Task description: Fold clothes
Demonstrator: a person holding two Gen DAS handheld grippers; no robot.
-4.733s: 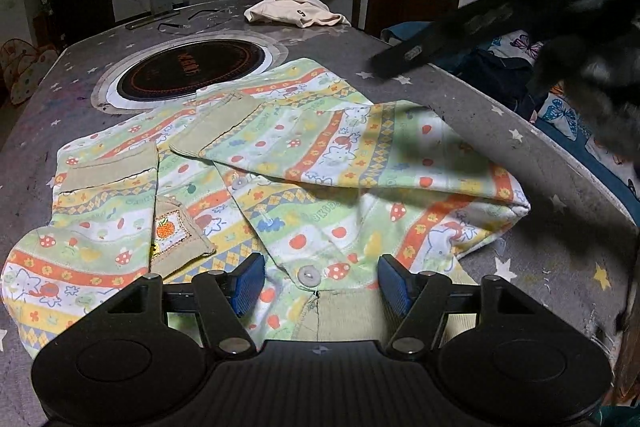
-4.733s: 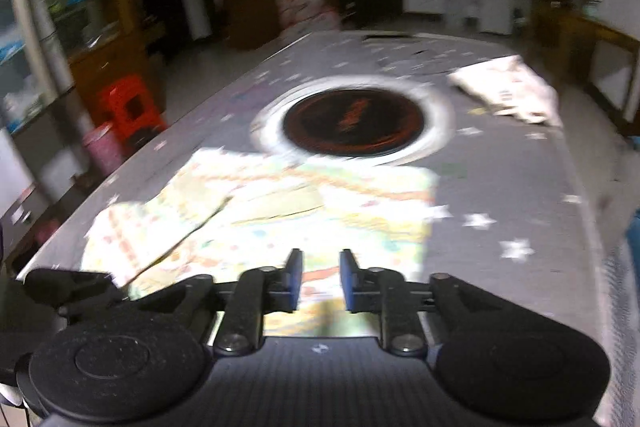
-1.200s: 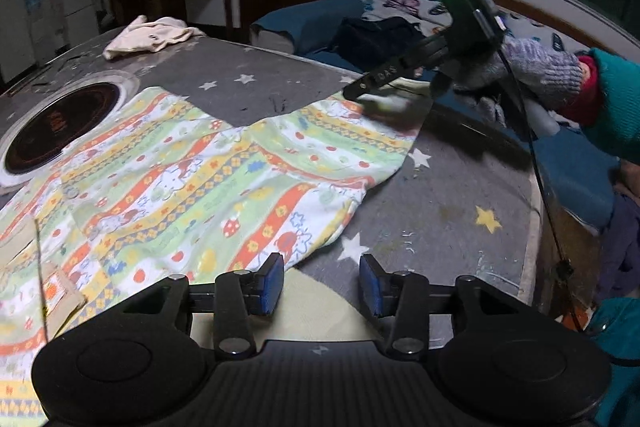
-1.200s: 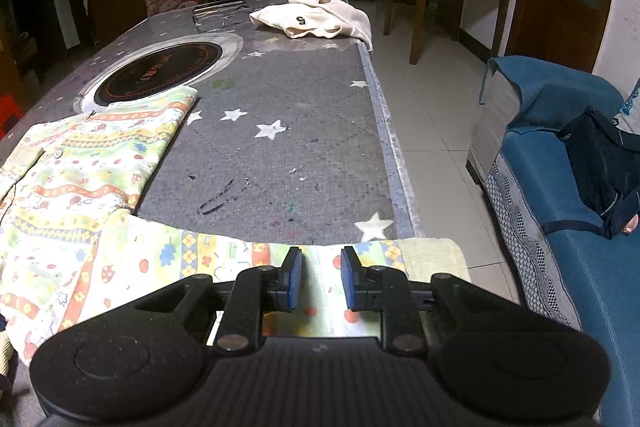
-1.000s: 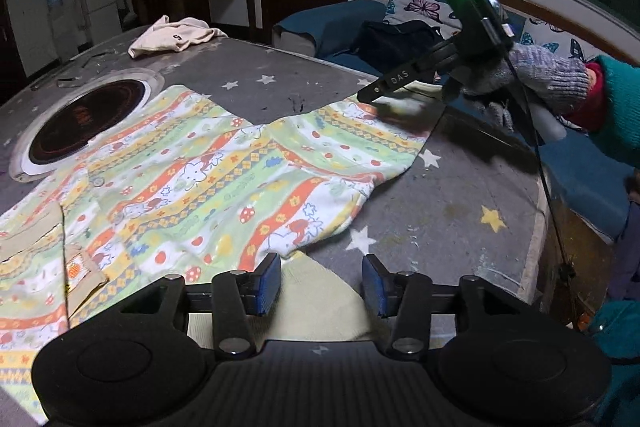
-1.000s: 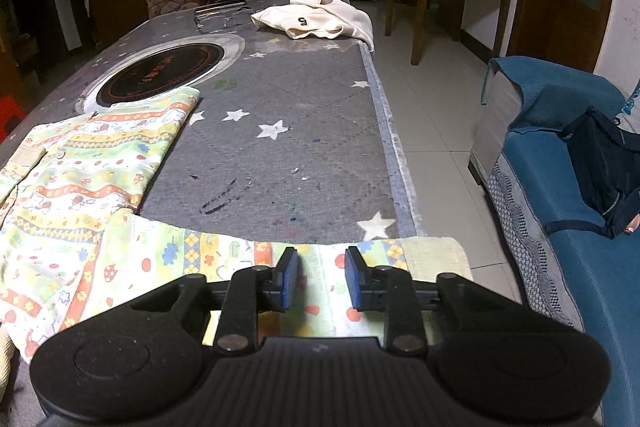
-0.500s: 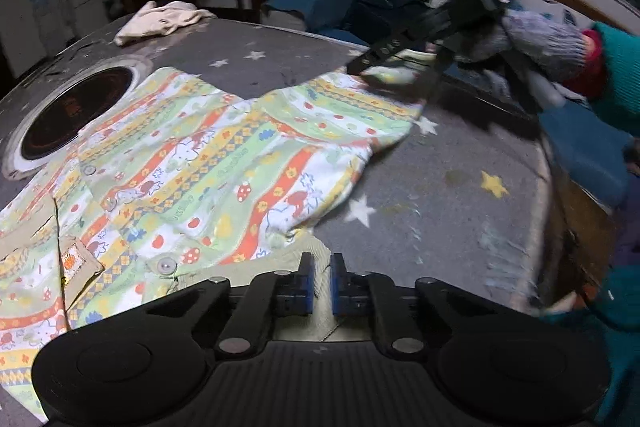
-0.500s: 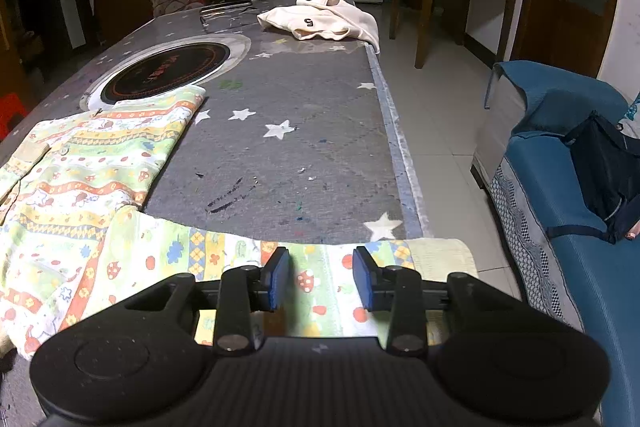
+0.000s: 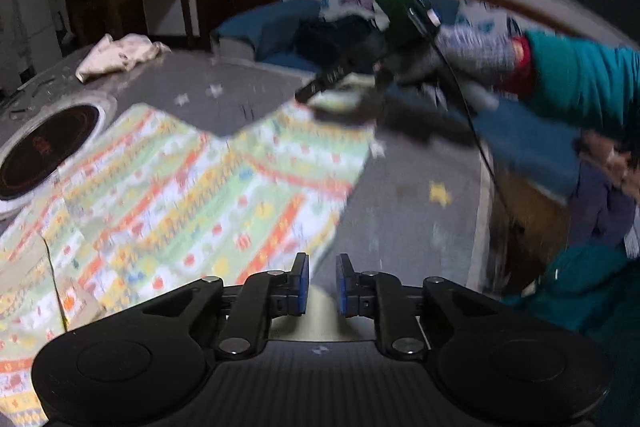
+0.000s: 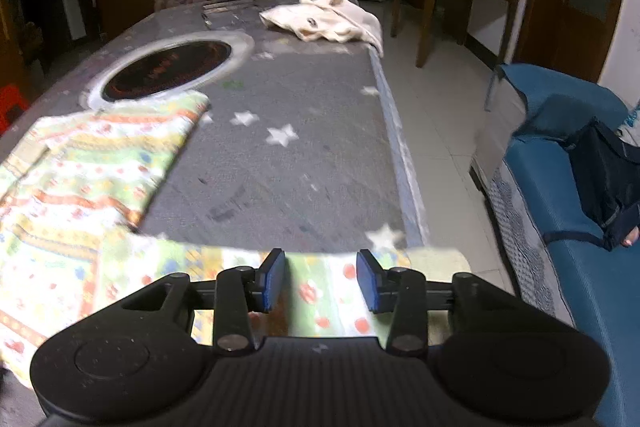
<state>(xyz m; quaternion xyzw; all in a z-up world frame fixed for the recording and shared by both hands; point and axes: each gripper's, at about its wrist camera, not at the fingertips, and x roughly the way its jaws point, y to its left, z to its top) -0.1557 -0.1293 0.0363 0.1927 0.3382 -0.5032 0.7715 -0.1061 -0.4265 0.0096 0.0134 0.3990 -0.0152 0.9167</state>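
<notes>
**A:** Left wrist view: what is the near gripper doing?

**B:** The left gripper (image 9: 319,283) sits at the near edge of the patterned shirt (image 9: 192,195), which lies spread on the grey starred table (image 9: 404,223). Its fingers are nearly together and easing apart, with a pale plain hem (image 9: 318,315) running between them. The frame is blurred, so I cannot say for sure that the pads press on it.

**A:** And the other one?

**B:** The right gripper (image 10: 321,279) is over the sleeve (image 10: 320,291), which stretches right toward the table's edge. Its jaws are spreading, the cloth between them but untouched.

**A:** How to do this step well?

**B:** I would judge that each gripper should take a firm pinch of one layer, lift both ends evenly, and lay the sleeve across the body without dragging the rest. A cream garment (image 10: 328,17) lies at the far end, well apart.
</notes>
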